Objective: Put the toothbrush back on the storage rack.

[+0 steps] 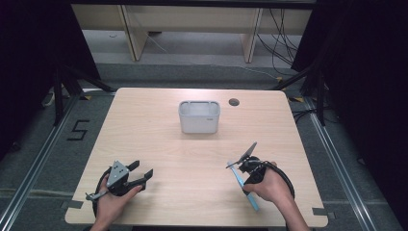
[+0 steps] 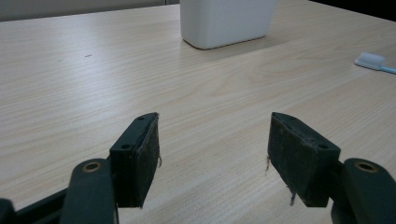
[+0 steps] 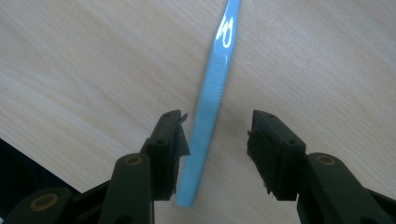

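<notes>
A pale wood bench (image 1: 159,120) stands on grey floor (image 1: 38,159), with a white tub (image 1: 199,117) near its far edge. A blue toothbrush (image 3: 210,100) lies near the front right corner, between the right gripper's (image 3: 215,149) parted fingers. The left gripper (image 2: 212,154), fingers apart, hovers near the front left corner.

a black "5" (image 1: 78,130) is showing on the grey floor (image 1: 48,144) left of the table in the high view, laid out in dark strips and reading upright from the person's side. a small dark mark (image 1: 210,120) is sitting on the front wall of the white container (image 1: 199,117) near its right edge, too small to read. the toothbrush handle (image 3: 212,93) in the right gripper view is carrying faint embossed marking below a glare patch, and it is not reading as letters.
</notes>
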Demonstrator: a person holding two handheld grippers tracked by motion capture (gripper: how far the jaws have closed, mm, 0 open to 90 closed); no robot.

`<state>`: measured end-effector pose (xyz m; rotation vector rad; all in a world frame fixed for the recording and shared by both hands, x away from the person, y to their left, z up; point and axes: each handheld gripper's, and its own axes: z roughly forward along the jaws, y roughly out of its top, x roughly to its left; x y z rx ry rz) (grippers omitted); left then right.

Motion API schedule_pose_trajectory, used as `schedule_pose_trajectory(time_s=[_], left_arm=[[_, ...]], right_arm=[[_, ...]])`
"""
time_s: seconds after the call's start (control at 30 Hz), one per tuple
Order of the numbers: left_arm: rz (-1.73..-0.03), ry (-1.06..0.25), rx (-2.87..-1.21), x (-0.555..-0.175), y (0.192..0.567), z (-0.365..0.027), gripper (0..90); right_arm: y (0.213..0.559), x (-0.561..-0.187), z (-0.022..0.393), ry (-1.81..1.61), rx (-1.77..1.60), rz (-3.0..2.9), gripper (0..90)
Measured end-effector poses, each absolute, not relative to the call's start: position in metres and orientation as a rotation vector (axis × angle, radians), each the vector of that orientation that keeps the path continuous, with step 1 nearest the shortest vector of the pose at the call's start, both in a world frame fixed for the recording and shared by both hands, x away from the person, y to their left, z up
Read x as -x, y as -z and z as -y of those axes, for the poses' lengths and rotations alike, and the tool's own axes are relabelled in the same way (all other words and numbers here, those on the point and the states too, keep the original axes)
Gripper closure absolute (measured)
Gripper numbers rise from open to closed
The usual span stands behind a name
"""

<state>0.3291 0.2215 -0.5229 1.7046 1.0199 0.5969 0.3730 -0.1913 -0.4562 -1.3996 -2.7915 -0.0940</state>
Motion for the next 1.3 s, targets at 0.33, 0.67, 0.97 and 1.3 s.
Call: schedule_pose_trajectory(time_s=[0.33, 0.67, 0.97, 1.3], left_arm=[[-1.021, -0.594, -1.71, -0.329, 0.523, -0.221, 33.5], [-1.02, -0.592, -1.708, -0.328, 0.523, -0.22, 33.5], [-1.017, -0.594, -1.708, -0.328, 0.523, -0.22, 33.5], [-1.017, -0.592, -1.711, -0.328, 0.523, -0.22, 33.5]], right_arm=[[0.465, -0.378, 0.182, 0.08, 1.426, 2.763, 57.7], [0.471, -0.383, 0.183, 0.078, 1.424, 2.754, 63.9], [0.474, -0.384, 0.184, 0.087, 1.446, 2.753, 68.7], [0.474, -0.383, 0.179, 0.046, 1.529, 2.725, 75.1]])
